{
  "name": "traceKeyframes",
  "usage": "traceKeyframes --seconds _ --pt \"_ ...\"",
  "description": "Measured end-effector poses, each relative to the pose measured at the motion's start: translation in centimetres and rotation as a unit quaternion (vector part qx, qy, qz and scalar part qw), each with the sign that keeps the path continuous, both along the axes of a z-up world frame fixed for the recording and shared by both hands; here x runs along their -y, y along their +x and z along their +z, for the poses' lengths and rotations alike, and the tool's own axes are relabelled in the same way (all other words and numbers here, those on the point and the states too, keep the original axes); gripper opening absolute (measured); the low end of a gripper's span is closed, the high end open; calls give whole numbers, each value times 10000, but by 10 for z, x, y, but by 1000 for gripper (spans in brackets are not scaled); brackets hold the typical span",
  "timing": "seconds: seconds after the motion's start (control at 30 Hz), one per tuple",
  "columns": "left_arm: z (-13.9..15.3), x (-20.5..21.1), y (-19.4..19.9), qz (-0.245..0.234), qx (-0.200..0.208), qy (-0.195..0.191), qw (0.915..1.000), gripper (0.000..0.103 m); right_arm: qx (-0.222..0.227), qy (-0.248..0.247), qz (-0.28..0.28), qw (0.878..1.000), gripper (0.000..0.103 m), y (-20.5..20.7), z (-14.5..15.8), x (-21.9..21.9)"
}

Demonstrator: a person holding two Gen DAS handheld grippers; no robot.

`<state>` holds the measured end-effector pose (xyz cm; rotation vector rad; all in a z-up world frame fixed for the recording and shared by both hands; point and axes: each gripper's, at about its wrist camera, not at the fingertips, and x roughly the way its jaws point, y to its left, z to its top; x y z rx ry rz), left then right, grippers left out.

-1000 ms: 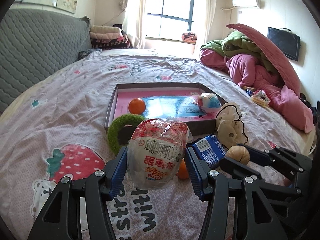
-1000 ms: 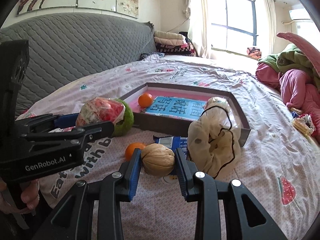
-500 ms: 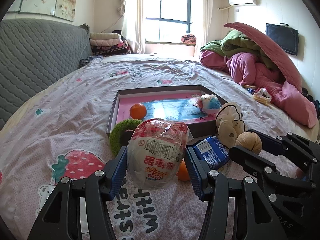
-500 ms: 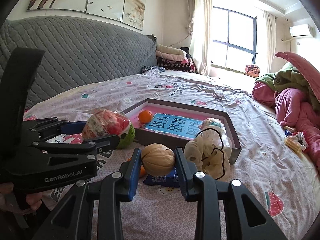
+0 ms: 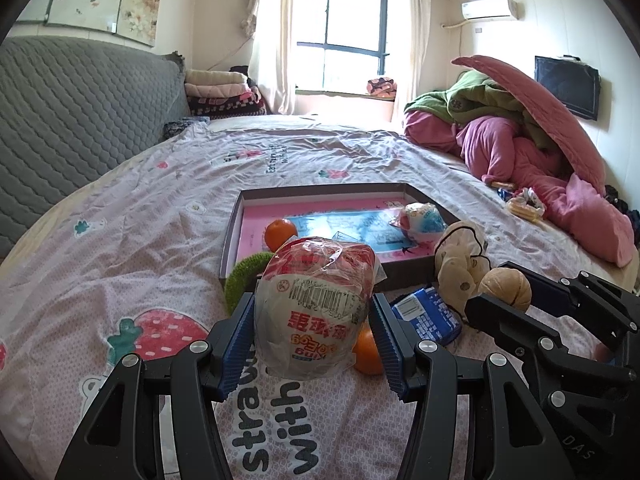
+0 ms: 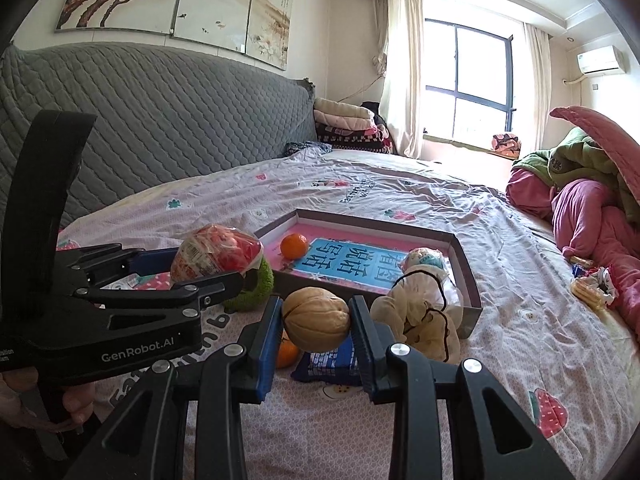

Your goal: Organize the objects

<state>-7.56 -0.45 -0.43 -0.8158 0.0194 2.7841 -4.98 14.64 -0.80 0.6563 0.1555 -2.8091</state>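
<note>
Pink-lined tray [image 5: 234, 222] holds an orange [image 5: 280, 233], perhaps a wrapped snack [image 5: 420, 218].

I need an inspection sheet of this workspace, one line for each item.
Surface: bed sheet, wrinkled, strawberry print.
Job's things: shallow box holding one orange and a wrapped snack; second orange, blue packet, green ring, cream pouch lie outside.
Clutter: heaped bedding, snack wrappers.
Grippers: left tongs grip a bagged bun; right tongs grip a walnut.
Cables: nothing seen.
Surroundings: window, grey headboard.
</note>
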Motion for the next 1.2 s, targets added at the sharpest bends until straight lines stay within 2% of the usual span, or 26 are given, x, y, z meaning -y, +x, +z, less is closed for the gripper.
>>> traceKeyframes --seconds 0.33,0.53,0.6,0.77,0.93,1.2 --pt "12 2 -9 63 -90 97 9999 58 -91 -155 -52 9998 34 -7 10 -7" --pt "17 4 -20 95 -93 177 9998 58 -263 -15 -199 9995 34 -21 23 -12" --pt "17 6 -24 84 -40 221 9997 58 -194 1 -221 9996 28 -29 23 -15" --pt "16 6 -36 110 51 322 9994 58 89 -201 -284 9994 24 -40 17 -25" --pt "21 -1 -45 65 -76 222 9997 58 48 -177 -261 9995 18 -44 19 -25" --pt "25 -10 -64 8 -84 137 9999 58 80 -192 -308 9993 18 -57 23 -28"
